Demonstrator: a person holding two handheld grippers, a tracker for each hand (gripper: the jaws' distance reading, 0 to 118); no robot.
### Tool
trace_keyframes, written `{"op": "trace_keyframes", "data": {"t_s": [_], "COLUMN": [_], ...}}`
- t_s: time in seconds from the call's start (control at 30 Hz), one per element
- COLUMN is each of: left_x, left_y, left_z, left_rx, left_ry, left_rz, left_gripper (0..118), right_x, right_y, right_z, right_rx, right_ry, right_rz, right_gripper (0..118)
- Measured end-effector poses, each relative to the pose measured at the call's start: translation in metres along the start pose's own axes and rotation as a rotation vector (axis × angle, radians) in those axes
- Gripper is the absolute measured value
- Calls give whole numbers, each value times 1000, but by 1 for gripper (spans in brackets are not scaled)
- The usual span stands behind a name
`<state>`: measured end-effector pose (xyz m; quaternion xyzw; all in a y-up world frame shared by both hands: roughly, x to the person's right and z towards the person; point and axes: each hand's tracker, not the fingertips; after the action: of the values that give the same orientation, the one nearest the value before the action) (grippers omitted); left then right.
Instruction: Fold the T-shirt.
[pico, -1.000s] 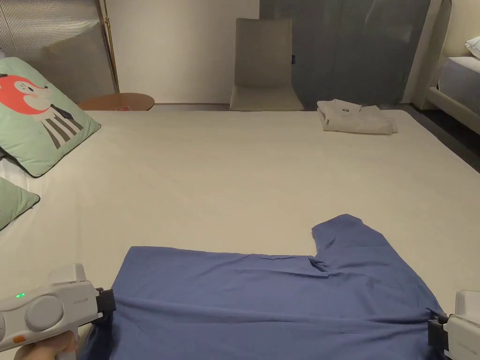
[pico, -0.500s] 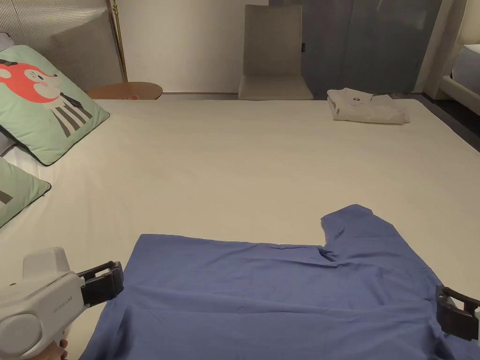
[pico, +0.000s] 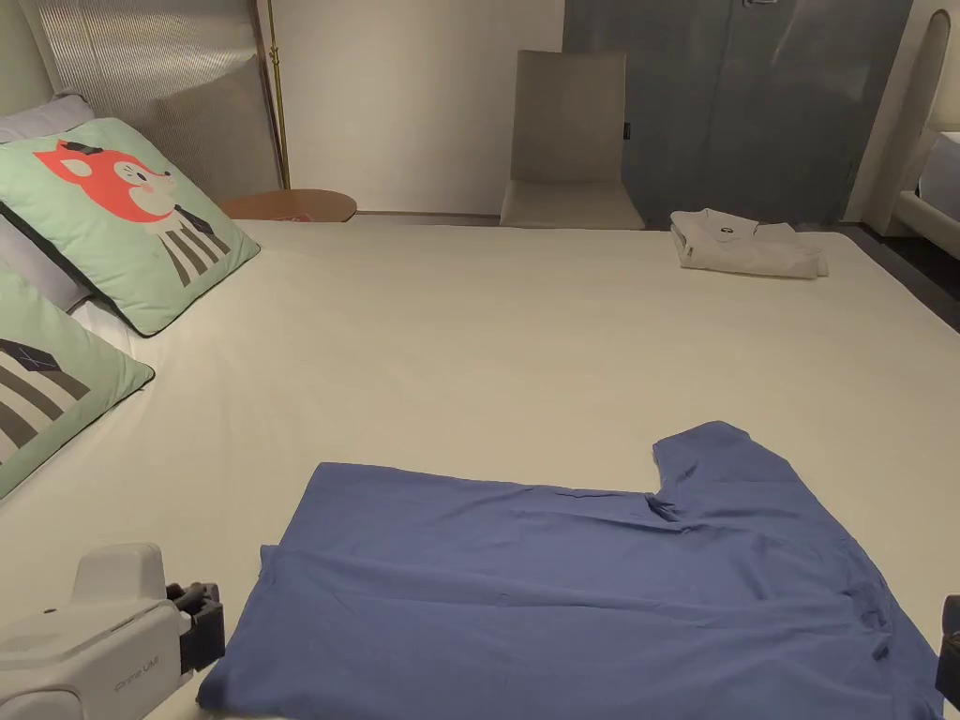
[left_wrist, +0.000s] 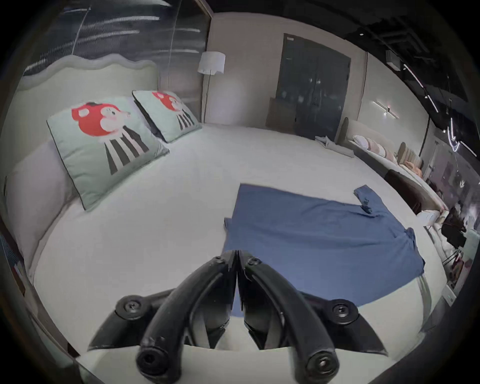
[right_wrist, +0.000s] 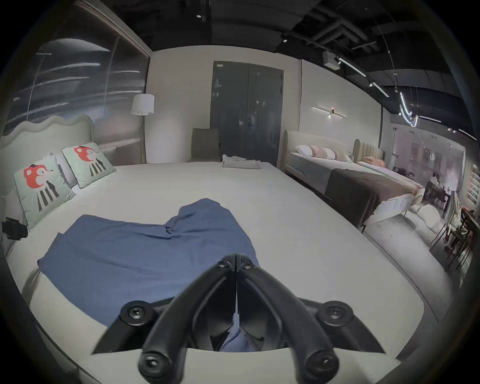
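A blue T-shirt (pico: 581, 591) lies spread flat on the near part of a cream bed (pico: 525, 347), one sleeve pointing away from the near edge. The left gripper (pico: 202, 623) sits just beside the shirt's left hem, apart from it. A folded white garment (pico: 745, 246) rests at the bed's far right corner. Two fox-print pillows (pico: 122, 220) lean at the bed's left side. A chair (pico: 570, 141) stands beyond the bed.

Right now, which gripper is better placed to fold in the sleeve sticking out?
Right, probably. The right gripper sits at the T-shirt's sleeve end; the left gripper is beside the hem corner, opposite the sleeve.
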<state>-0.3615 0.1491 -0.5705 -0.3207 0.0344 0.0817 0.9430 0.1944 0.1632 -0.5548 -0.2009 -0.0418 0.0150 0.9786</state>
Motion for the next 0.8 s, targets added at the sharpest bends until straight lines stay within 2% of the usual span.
{"op": "trace_keyframes", "data": {"t_s": [0.03,0.07,0.1,0.13,0.17,0.2,0.23,0.33,0.37,0.4,0.43,0.47,0.5,0.53,0.57,0.6,0.63,0.67,0.8], "left_x": [-2,-1,-3,-4,-6,-7,-8,-8,-9,-9,-8,-7,-5,-4,-4,-2,-2,-1,6], "left_y": [-3,-5,-8,-11,-15,-18,-22,-30,-33,-36,-37,-40,-41,-41,-39,-37,-36,-34,-33], "left_z": [-3,-7,-12,-18,-25,-35,-41,-54,-59,-63,-66,-69,-69,-68,-66,-61,-60,-57,-55], "left_rx": [-24,-65,-77,-95,-141,-180,-203,-234,-250,-260,-270,-277,-277,-271,-269,-262,-257,-255,-243], "left_ry": [-8,-17,-16,-15,-9,-2,1,12,12,10,16,24,39,39,32,15,-13,-19,4], "left_rz": [0,-7,-3,-1,-3,1,-1,4,7,6,2,2,-3,-10,-15,-15,-5,2,-45], "left_gripper": [5,16,36,66,84,99,103,99,91,75,53,43,41,33,16,9,9,8,8], "right_x": [0,0,3,3,3,3,5,5,7,8,9,10,12,13,14,17,21,24,31], "right_y": [-3,-6,-9,-12,-15,-18,-21,-28,-32,-34,-36,-39,-41,-44,-46,-48,-49,-52,-64], "right_z": [1,1,1,1,2,2,1,0,-1,-3,-4,-6,-8,-10,-12,-15,-19,-26,-38], "right_rx": [-8,-16,-26,-36,-43,-50,-59,-83,-93,-103,-110,-120,-131,-136,-145,-162,-205,-252,-362], "right_ry": [2,1,-1,-1,-1,-2,-2,-4,-5,-9,-14,-18,-22,-34,-63,-66,-61,-51,-2], "right_rz": [-3,-6,-9,-11,-12,-9,-6,1,-1,-2,-3,-5,-8,-7,-2,-7,-25,-47,-89], "right_gripper": [1,1,1,1,1,1,1,1,1,1,1,1,1,7,31,69,108,114,95]}}
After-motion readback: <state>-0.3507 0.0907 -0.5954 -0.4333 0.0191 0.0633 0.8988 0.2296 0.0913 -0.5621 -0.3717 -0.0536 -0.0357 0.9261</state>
